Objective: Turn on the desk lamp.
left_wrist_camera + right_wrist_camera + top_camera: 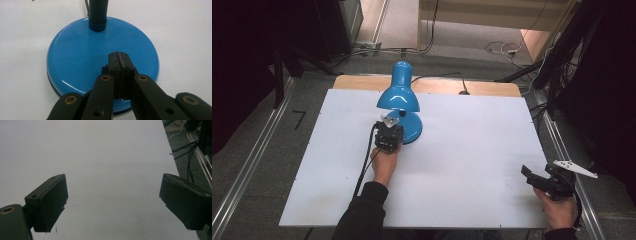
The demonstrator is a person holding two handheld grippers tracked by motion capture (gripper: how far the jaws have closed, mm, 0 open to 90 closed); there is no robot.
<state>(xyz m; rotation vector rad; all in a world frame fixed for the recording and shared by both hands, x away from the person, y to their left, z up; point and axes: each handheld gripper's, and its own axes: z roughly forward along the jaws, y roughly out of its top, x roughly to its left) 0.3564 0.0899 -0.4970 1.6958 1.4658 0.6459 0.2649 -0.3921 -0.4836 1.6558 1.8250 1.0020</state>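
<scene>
Lamp (399,95): glossy blue round base (82,57), ribbed neck (98,11).

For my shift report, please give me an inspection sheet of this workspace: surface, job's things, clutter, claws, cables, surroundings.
Surface: white board on a wooden table, bare apart from the lamp.
Job's things: blue desk lamp, upright, shade facing the person; round base flat on the board.
Clutter: nothing seen.
Claws: left claw shut, tips over the base's near part; right claw open, above the board's right edge.
Cables: lamp cord runs off the far edge; claw cable trails back.
Surroundings: grey floor, metal rails, loose wires.
</scene>
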